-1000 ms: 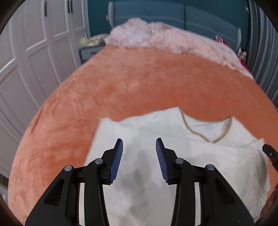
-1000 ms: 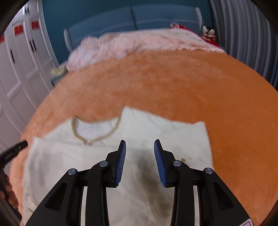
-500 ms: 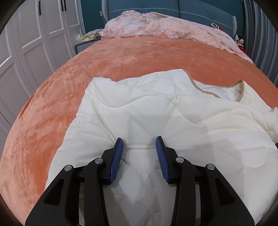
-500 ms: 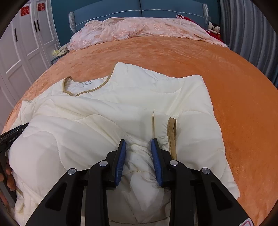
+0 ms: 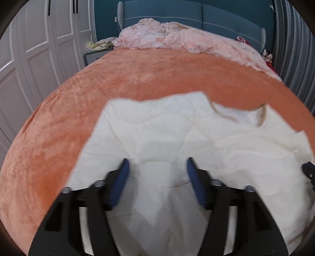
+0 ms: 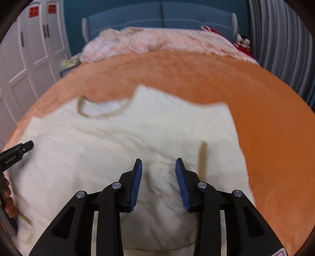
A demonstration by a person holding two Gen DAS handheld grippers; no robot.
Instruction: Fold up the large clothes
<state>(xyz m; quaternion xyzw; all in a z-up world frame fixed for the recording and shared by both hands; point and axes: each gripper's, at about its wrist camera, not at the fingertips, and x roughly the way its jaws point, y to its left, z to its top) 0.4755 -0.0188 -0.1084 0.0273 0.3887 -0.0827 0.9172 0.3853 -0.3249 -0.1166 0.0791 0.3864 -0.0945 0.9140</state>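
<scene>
A quilted jacket [image 6: 122, 149] is lying spread on the bed [image 6: 265, 122], its neckline [image 6: 102, 112] pointing toward the headboard [image 6: 161, 13]. A crumpled blanket [image 5: 177, 37] is lying behind it, against the headboard. Wardrobe doors [image 5: 39, 49] are standing to the left of the bed, and a curtain [image 6: 281, 39] is hanging to its right.

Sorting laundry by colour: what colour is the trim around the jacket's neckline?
Tan trim on the cream jacket, clearest in the right wrist view.
</scene>
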